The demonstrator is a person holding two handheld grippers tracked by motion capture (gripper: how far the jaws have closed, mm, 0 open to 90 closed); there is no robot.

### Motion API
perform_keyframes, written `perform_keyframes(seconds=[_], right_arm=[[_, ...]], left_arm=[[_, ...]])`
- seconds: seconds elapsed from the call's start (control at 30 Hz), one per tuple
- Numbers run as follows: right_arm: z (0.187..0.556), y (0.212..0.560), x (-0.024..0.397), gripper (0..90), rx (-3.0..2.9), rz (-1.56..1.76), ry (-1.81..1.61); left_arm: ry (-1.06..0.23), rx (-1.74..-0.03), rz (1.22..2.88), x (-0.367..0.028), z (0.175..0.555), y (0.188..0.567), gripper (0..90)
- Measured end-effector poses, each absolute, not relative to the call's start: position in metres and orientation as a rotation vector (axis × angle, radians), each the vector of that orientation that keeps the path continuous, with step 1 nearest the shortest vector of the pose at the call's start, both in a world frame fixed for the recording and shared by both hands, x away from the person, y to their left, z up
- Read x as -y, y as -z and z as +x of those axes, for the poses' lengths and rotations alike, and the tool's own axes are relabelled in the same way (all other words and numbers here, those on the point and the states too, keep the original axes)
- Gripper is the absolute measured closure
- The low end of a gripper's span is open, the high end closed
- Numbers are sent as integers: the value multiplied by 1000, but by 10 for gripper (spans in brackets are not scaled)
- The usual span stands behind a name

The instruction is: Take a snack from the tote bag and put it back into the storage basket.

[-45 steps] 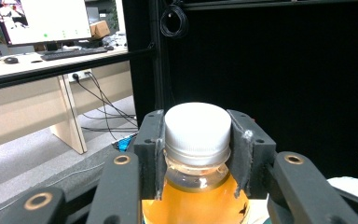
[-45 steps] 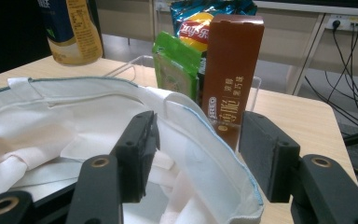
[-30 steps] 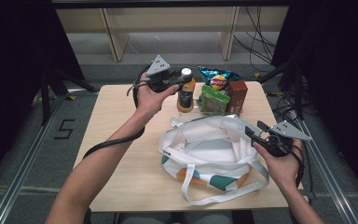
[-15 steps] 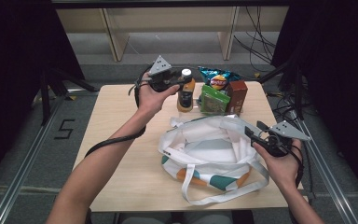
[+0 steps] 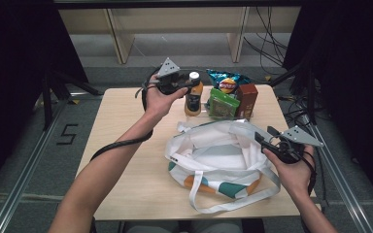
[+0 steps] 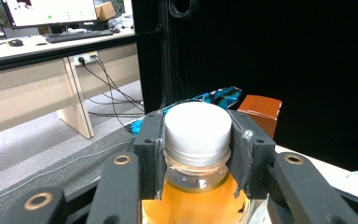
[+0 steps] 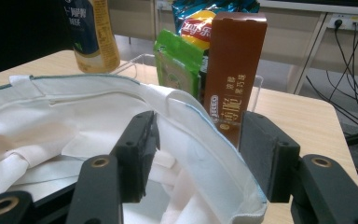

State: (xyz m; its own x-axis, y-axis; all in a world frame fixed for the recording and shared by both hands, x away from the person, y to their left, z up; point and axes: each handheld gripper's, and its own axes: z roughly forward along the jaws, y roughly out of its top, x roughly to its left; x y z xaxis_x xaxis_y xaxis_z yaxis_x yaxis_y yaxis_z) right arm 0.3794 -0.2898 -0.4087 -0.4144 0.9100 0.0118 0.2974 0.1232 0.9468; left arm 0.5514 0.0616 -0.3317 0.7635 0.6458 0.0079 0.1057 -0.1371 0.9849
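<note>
on the brown box [image 7: 233, 70], "oreo" lettering

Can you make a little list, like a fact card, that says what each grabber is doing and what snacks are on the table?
Left gripper: jaws closed around the neck of the orange drink bottle, just under its white cap
Right gripper: jaws open, one on each side of the rim of the white tote bag
Bag: lying on the wooden table, mouth open
Snacks behind the bag: green packet, brown box, blue chip bag
Bottle: standing upright, left of the snacks
</note>
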Motion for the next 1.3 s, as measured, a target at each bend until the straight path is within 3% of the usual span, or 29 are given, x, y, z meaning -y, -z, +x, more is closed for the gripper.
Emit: perform_keyframes(seconds=[1.3], right_arm=[[380,410,290,466,-1803,1156,-1298]], left_arm=[[-528,-625,1691,-49,573,339,587]])
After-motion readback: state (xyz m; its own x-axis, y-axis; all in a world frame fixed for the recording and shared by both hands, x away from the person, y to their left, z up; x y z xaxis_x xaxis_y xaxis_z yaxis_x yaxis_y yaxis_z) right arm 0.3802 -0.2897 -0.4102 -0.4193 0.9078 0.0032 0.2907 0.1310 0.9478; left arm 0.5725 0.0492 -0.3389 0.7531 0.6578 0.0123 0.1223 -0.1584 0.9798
